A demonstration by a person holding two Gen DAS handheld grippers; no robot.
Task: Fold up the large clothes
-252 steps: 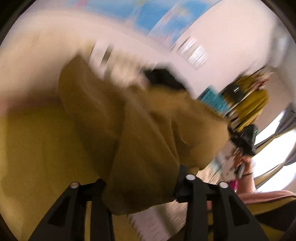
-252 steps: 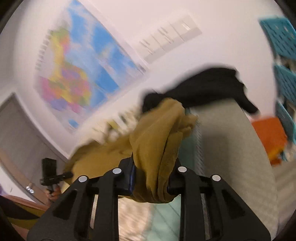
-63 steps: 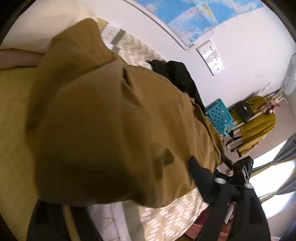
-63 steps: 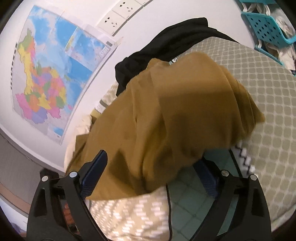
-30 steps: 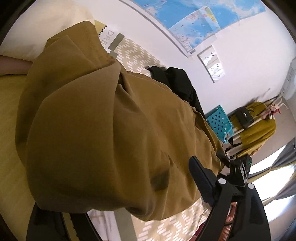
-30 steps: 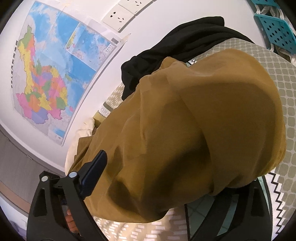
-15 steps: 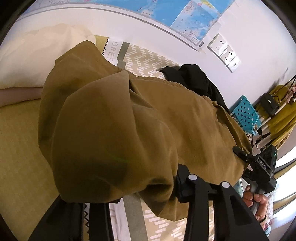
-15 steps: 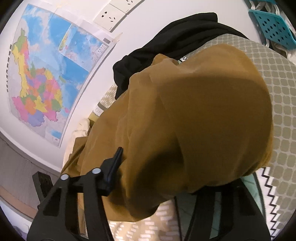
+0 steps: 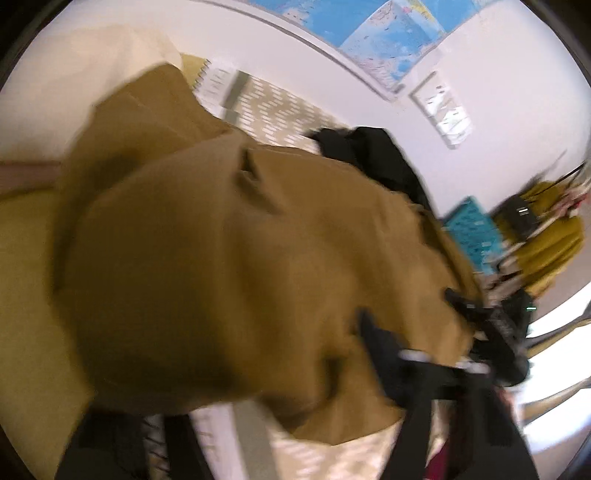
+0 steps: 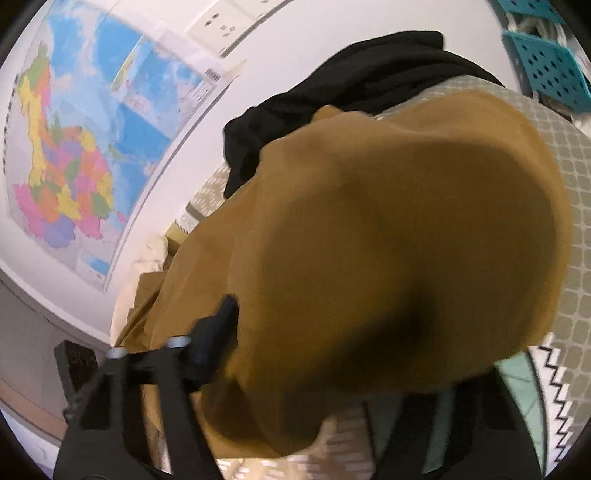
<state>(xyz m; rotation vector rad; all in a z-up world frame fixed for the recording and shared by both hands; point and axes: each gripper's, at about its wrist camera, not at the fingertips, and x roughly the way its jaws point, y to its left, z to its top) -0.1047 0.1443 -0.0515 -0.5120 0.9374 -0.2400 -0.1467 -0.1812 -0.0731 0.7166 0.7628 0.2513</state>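
Note:
A large mustard-brown garment (image 9: 236, 266) hangs bunched over the patterned bed (image 9: 273, 110), stretched between both grippers. My left gripper (image 9: 258, 398) has the cloth bulging between and over its fingers (image 9: 384, 350); the left finger is hidden under the fabric. In the right wrist view the same garment (image 10: 388, 251) covers my right gripper (image 10: 325, 373); only its left finger (image 10: 214, 336) shows, and the right finger is buried. Both frames are motion-blurred. The right gripper also shows in the left wrist view (image 9: 491, 332), at the garment's far end.
A black garment (image 10: 354, 99) lies on the bed behind the brown one, near the wall. A wall map (image 10: 74, 147) and sockets (image 10: 221, 22) are above. A teal crate (image 9: 469, 229) and a clothes rack with yellow clothes (image 9: 546, 240) stand to the right. A cream pillow (image 9: 74, 66) lies at the bedhead.
Both grippers closed their wide-open jaws onto the brown garment over the last second. The views now swing and blur as the cloth lifts with them.

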